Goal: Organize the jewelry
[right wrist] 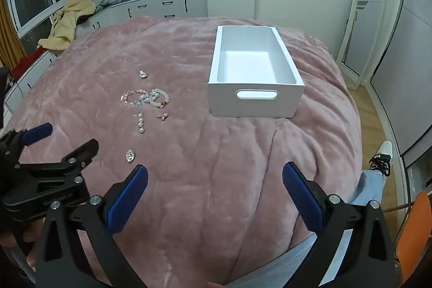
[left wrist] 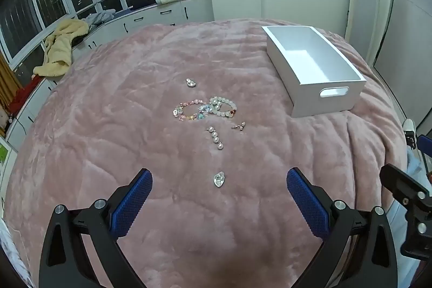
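Jewelry lies on a pink blanket point(left wrist: 135, 104). A heart-shaped crystal piece point(left wrist: 219, 179) lies just ahead of my open, empty left gripper point(left wrist: 219, 180). Farther off are a pearl drop earring point(left wrist: 216, 138), a small rose-gold earring point(left wrist: 239, 126), two overlapping bead bracelets point(left wrist: 205, 108) and another crystal piece point(left wrist: 191, 83). An empty white box point(left wrist: 313, 66) with a handle slot stands at the right. In the right wrist view my right gripper point(right wrist: 215, 176) is open and empty, in front of the box point(right wrist: 255, 101); the jewelry point(right wrist: 145, 99) and heart piece point(right wrist: 130, 155) lie to its left.
The left gripper's body point(right wrist: 40, 174) shows at the left of the right wrist view. The blanket's edge drops off at the right, where a leg and shoe point(right wrist: 380, 155) and an orange chair point(right wrist: 413, 228) show. White cabinets point(left wrist: 151, 18) with clothes line the window side.
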### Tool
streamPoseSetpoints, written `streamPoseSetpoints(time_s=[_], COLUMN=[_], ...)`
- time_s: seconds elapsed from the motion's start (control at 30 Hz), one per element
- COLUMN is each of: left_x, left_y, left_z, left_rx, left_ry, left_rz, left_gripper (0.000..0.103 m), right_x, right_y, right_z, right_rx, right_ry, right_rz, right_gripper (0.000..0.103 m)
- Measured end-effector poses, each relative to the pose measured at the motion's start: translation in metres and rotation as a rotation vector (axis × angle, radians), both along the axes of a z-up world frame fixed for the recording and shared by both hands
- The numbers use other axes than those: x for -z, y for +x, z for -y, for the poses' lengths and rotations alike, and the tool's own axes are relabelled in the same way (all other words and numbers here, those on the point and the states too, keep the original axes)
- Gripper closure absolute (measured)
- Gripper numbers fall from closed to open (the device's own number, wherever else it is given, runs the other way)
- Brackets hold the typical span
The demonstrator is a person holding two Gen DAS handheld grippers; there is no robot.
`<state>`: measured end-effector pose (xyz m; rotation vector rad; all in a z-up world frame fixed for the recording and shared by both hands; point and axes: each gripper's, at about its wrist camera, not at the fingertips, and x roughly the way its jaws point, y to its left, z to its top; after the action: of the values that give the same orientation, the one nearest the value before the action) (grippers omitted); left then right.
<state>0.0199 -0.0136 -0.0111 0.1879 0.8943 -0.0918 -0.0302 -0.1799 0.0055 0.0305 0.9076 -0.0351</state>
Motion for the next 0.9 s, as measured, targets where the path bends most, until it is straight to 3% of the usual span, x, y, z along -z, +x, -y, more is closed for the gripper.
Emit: streamPoseSetpoints(time_s=[0.57, 0.9], left_x=[-0.0093, -0.0088], left_y=[-0.0048, -0.0040], left_z=[-0.0023, -0.0014], left_rx=[0.019, 0.028], left_ry=[0.011, 0.007], left_rz=[0.015, 0.007], left_gripper=[0.002, 0.002], right_x=[0.0019, 0.0016], right_y=[0.0014, -0.0014], right_z=[-0.0011, 0.0023], right_rx=[0.012, 0.006], right_ry=[0.024, -0.004], right_rz=[-0.006, 0.102], right_gripper=[0.005, 0.005])
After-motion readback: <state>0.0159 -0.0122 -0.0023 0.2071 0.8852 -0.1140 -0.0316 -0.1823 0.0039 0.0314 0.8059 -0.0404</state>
